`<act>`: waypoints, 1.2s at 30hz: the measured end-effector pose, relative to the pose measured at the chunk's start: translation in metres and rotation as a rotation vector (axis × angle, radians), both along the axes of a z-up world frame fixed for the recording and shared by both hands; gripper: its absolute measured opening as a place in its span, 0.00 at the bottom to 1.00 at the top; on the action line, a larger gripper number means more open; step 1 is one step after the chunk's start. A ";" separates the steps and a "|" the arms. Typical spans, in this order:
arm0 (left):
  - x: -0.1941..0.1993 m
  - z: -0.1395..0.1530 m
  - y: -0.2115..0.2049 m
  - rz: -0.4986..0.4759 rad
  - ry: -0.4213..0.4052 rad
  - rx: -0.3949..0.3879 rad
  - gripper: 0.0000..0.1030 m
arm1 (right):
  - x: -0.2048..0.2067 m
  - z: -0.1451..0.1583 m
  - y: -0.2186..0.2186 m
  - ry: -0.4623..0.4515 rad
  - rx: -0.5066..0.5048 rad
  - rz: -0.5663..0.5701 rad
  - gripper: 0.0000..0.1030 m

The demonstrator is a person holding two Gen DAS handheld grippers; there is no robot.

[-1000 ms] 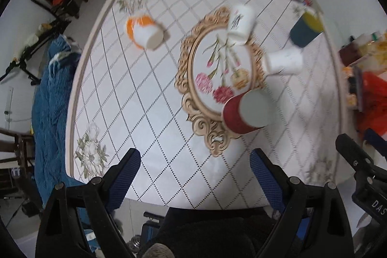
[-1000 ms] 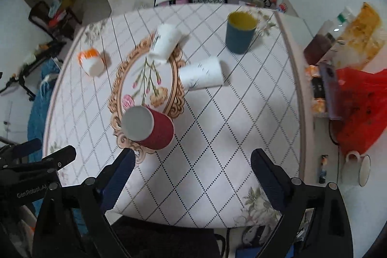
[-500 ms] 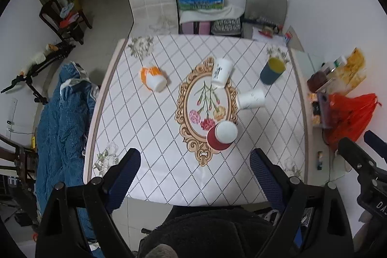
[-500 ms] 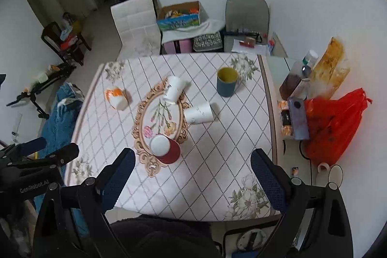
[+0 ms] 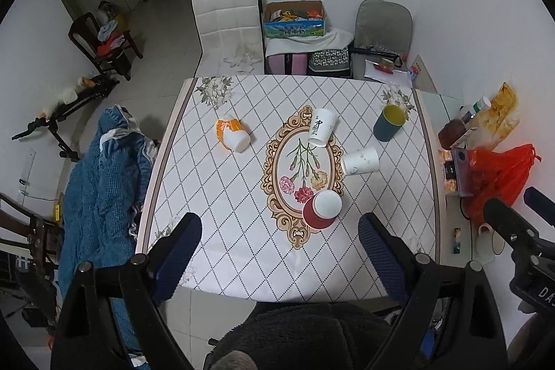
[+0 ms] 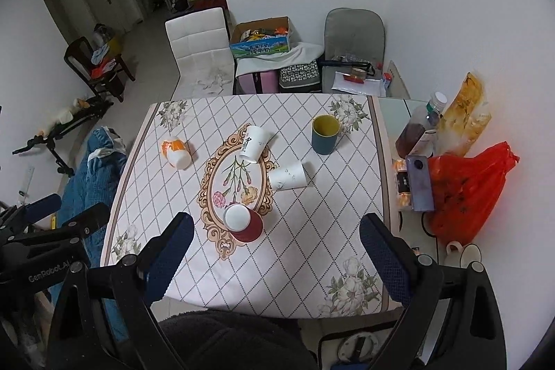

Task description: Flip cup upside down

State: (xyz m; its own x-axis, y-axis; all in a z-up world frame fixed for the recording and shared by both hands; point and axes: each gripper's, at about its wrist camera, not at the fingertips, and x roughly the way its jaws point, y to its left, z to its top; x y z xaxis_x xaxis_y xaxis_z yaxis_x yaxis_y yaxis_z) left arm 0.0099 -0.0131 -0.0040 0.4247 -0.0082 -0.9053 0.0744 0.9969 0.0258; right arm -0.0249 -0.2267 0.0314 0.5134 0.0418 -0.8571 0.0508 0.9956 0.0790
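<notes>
We hold both tools high above the table [image 5: 242,266], and each is released: the left gripper [image 5: 280,247] and the right gripper [image 6: 275,247] have their jaws spread wide with nothing between them. The red cup [image 5: 321,209] already stands mouth down at the near end of the floral oval, its white base facing up, so we judge that one done. The dark blue cup [image 6: 325,135] with the yellow inside stands mouth up near the far right corner, and it looks like the next one to turn. Three paper cups lie on their sides: an orange and white one [image 5: 232,135] to the left, one with black brush writing [image 5: 322,127] we cannot read at the far end of the oval, and a plain white one [image 5: 360,161] beside it. A squeeze too hard could crush a paper cup, and a cup on its side may roll from a nudge. On the other tool's body we read "GenRobot.AI" [image 6: 48,273]. The cardboard box [image 6: 261,39] behind the table carries printed characters too small to read.
</notes>
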 end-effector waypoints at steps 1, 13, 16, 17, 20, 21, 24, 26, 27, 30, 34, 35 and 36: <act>0.000 0.000 0.000 -0.001 0.003 0.000 0.90 | 0.001 -0.001 0.001 0.002 0.000 0.002 0.95; -0.001 -0.004 -0.003 0.001 0.004 0.016 0.98 | 0.008 -0.004 -0.001 0.007 -0.007 0.006 0.96; -0.001 -0.006 -0.004 0.001 0.008 0.017 0.98 | 0.008 -0.005 0.000 0.007 -0.012 0.005 0.96; -0.002 -0.007 -0.004 0.001 0.011 0.017 0.98 | 0.008 -0.005 0.001 0.007 -0.013 0.008 0.96; -0.003 -0.010 -0.004 -0.001 0.028 0.014 0.98 | 0.009 -0.005 0.001 0.006 -0.011 0.007 0.96; -0.004 -0.012 -0.004 -0.002 0.035 0.013 0.98 | 0.010 -0.006 0.002 0.007 -0.011 0.009 0.96; -0.006 -0.015 -0.005 -0.006 0.054 0.012 0.98 | 0.010 -0.006 0.002 0.009 -0.009 0.009 0.96; -0.008 -0.017 -0.006 -0.010 0.064 0.010 0.98 | 0.009 -0.008 0.003 0.015 -0.009 0.012 0.96; -0.009 -0.018 -0.007 -0.010 0.067 0.010 0.98 | 0.008 -0.010 0.003 0.017 -0.007 0.013 0.96; -0.011 -0.018 -0.008 -0.013 0.071 0.008 0.98 | 0.007 -0.015 0.004 0.026 -0.007 0.017 0.96; -0.011 -0.018 -0.008 -0.013 0.071 0.009 0.98 | 0.003 -0.019 0.003 0.042 -0.007 0.015 0.96; -0.011 -0.018 -0.008 -0.012 0.071 0.010 0.98 | 0.002 -0.020 0.003 0.043 -0.005 0.013 0.96; -0.011 -0.018 -0.008 -0.012 0.072 0.009 0.98 | 0.005 -0.019 0.002 0.042 -0.009 0.014 0.96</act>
